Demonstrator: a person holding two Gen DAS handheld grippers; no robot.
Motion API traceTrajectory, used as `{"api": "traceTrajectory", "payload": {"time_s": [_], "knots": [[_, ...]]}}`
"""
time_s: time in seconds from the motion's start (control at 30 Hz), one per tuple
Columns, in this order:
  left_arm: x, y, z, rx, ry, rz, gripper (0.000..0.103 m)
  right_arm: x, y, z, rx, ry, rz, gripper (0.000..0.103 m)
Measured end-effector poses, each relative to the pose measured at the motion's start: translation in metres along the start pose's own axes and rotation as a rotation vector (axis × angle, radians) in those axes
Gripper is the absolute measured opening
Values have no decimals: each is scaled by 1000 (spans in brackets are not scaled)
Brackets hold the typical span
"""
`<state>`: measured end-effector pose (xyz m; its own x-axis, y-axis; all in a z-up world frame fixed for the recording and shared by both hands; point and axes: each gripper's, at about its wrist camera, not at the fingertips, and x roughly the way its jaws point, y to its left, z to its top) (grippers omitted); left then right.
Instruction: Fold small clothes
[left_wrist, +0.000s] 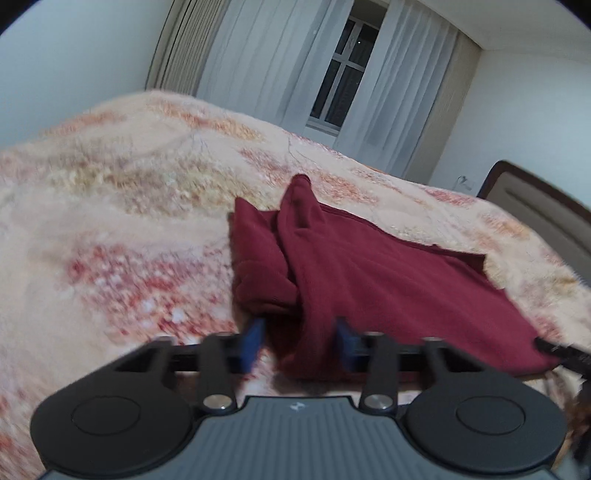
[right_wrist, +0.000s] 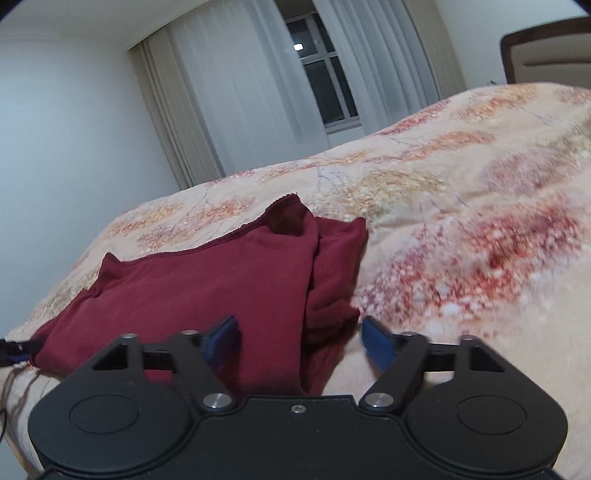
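A dark red garment (left_wrist: 354, 273) lies partly folded on the floral bedspread (left_wrist: 110, 206). In the left wrist view my left gripper (left_wrist: 300, 339) is open, its blue fingers (left_wrist: 254, 338) on either side of a bunched fold at the garment's near edge. In the right wrist view the same garment (right_wrist: 207, 273) lies ahead and to the left. My right gripper (right_wrist: 300, 341) is open, its blue fingers (right_wrist: 376, 345) straddling the garment's near right edge. Neither gripper pinches the cloth. The other gripper's dark tip (left_wrist: 554, 349) shows at the garment's right corner, and again at the left corner (right_wrist: 18, 349) in the right wrist view.
The bedspread (right_wrist: 461, 206) covers the whole bed. A brown headboard (left_wrist: 535, 206) stands at the right. White curtains (left_wrist: 266, 62) and a dark window (left_wrist: 343, 74) are behind the bed. Pale walls close the room.
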<state>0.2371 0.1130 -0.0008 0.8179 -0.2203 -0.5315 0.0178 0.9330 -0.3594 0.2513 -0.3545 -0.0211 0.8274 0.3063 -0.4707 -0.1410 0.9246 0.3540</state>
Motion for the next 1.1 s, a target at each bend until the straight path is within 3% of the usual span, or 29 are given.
{"api": "traceTrajectory", "payload": {"time_s": [0.07, 0.1, 0.13, 0.3, 0.53, 0.63, 0.7, 0.73, 0.77, 0.8, 1.03, 1.1], "knots": [[-2, -1, -1, -24, 2, -25, 11, -1, 3, -3, 10, 9, 3, 37], [-3, -5, 1, -12, -2, -20, 9, -2, 6, -3, 0, 5, 4, 24], [-6, -8, 3, -3, -13, -15, 7, -3, 9, -2, -6, 1, 11, 17], [-20, -6, 13, -82, -50, -28, 5, -16, 11, 9, 31, -40, 1, 14], [-7, 17, -12, -180, 1, -29, 6, -10, 4, -5, 67, -10, -15, 15], [-9, 15, -12, -159, -16, -36, 11, -12, 6, -4, 40, -11, -30, 26], [-13, 11, -11, -122, -34, -19, 28, -16, 9, -3, 11, -23, -48, 41], [-15, 9, -9, -112, -46, -7, 49, -17, 11, -2, -2, -28, -55, 47], [-18, 9, -7, -109, -68, 9, 65, -19, 13, -2, -13, -37, -64, 60], [-20, 11, -6, -110, -93, 23, 67, -20, 15, -2, -22, -47, -67, 70], [-5, 33, 13, -152, -121, 52, 67, -14, 40, -4, -100, -87, -46, 100], [2, 38, 15, -168, -129, 58, 55, -10, 51, -4, -141, -98, -46, 101]]}}
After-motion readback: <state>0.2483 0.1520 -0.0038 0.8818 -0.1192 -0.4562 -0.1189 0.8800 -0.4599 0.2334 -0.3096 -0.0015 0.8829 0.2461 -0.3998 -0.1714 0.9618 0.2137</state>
